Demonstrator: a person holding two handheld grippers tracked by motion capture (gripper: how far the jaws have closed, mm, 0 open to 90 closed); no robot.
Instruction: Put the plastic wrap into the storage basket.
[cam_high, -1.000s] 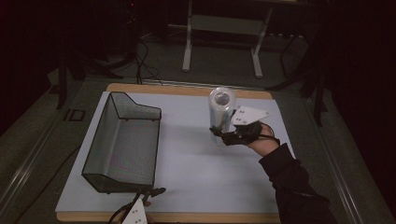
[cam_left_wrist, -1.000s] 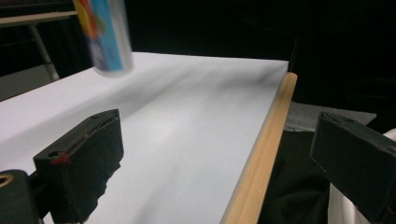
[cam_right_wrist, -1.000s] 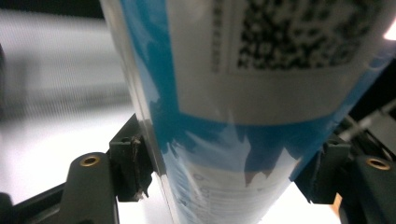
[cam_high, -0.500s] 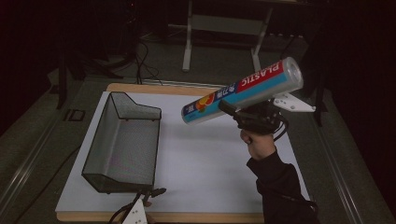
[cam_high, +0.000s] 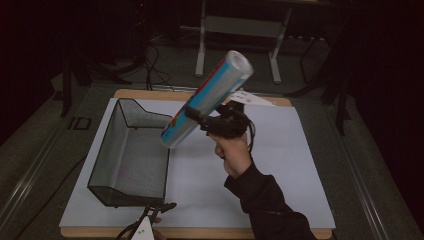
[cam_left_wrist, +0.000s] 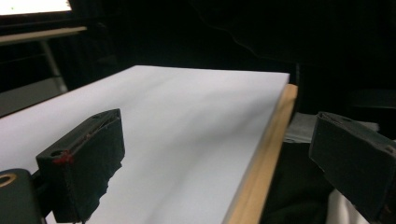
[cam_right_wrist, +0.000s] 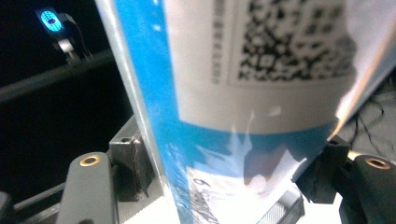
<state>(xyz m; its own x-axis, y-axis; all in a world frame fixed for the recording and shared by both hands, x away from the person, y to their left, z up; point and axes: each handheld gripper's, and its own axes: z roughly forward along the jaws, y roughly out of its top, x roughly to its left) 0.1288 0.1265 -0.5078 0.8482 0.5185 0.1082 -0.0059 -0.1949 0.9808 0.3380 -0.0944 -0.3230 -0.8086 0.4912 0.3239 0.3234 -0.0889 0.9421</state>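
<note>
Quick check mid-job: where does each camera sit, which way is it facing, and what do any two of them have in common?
High view: above the table's near side, looking forward and down; shows forearm, right gripper clamping the roll, mesh basket, left gripper.
Left gripper view: rides low, looks between open jaws across the white table.
Right gripper view: looks along jaws shut on the roll.
Shared: high and right gripper views both show the roll.
</note>
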